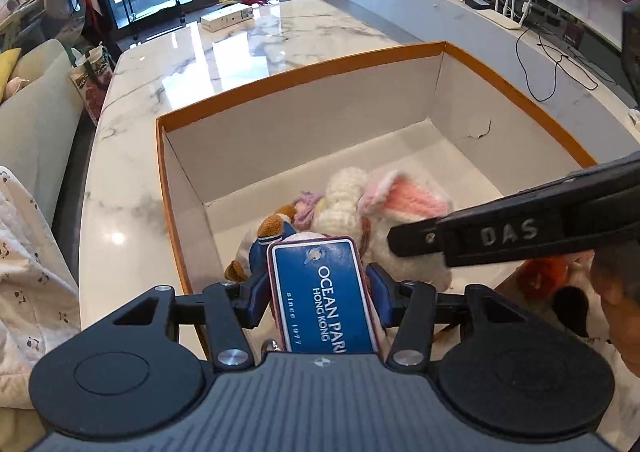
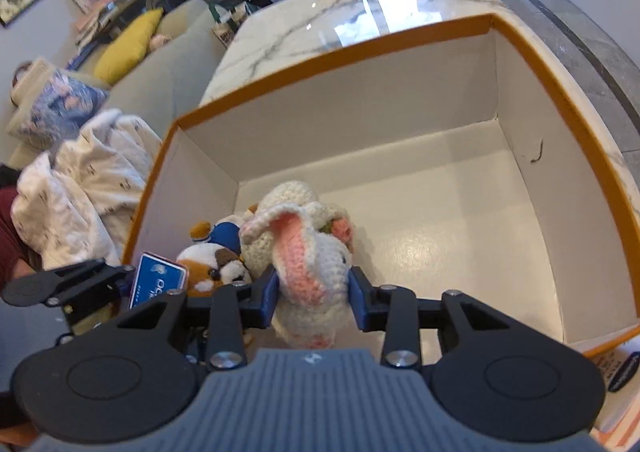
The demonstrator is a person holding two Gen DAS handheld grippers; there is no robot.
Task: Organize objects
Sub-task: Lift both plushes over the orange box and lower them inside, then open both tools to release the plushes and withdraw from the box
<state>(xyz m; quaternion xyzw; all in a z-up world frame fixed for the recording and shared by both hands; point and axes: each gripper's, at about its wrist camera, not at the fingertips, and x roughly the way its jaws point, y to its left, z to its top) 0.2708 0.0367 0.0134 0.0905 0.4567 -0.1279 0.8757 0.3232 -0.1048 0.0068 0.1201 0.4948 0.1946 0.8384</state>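
Observation:
An open box with an orange rim (image 1: 300,72) (image 2: 340,48) and white inside stands on the marble table. My left gripper (image 1: 318,292) hangs over its near left corner. Its blue pads sit against a brown-and-white plush toy (image 2: 212,268) with a blue "Ocean Park" tag (image 1: 324,292) (image 2: 158,284). My right gripper (image 2: 316,292) is shut on a cream crochet bunny (image 2: 304,248) (image 1: 360,208) with pink ears, low inside the box beside the plush. One black finger (image 1: 500,236) of the right gripper crosses the left wrist view. The two toys touch.
The marble table (image 1: 240,44) runs on beyond the box, with a small white carton (image 1: 228,18) at its far end. A sofa with a blanket (image 2: 80,188) lies to the left. A low counter (image 1: 460,0) runs along the right. Something orange (image 1: 540,276) lies by the box's near right.

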